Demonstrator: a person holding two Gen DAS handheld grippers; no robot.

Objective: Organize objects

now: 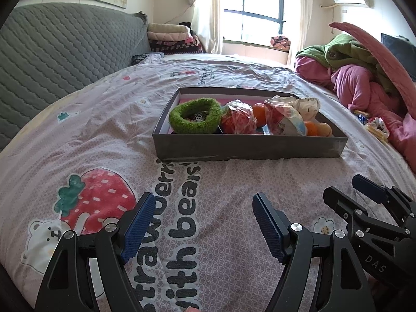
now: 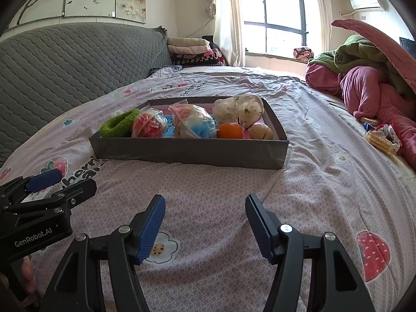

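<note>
1. Left claw (image 1: 201,223): blue ribbed pads spread wide, nothing between them, hovering over the bed's pink patterned sheet with strawberry and bear print (image 1: 104,119). Also seen at the left edge of the right wrist view, side-on.
2. Right claw (image 2: 205,223): pads spread wide too, empty, above the same sheet; it shows at the lower right of the left wrist view, just beside the left claw.
3. Shallow dark grey cardboard box tray (image 1: 249,147) sits on the bed ahead of both claws, well apart from them, pink lining visible inside.
4. In the tray, left end: fuzzy green ring-shaped item (image 1: 193,118), something dark with white print in its hole; text too small to read.
5. Next to it: red ball-like thing in clear crinkly plastic wrap (image 2: 148,127).
6. Middle: bigger clear plastic bag with red, white and blue contents (image 2: 193,122); contents not identifiable.
7. Right part: round orange fruit (image 2: 230,131), touching a tan potato-like lump (image 2: 261,132) in the near right corner.
8. Behind those: pale cream lumpy item in clear plastic (image 2: 238,109), against the far right wall of the tray.
9. Left wrist view shows one more orange fruit (image 1: 260,114) between the two wrapped items.
10. Off the tray, right side of bed: yellow packet and small patterned cloth piece (image 2: 382,137) beside a heap of pink and green bedding (image 2: 369,78).
11. Grey quilted headboard (image 2: 65,62) to the left, folded blankets stacked (image 2: 192,49) near the window.
</note>
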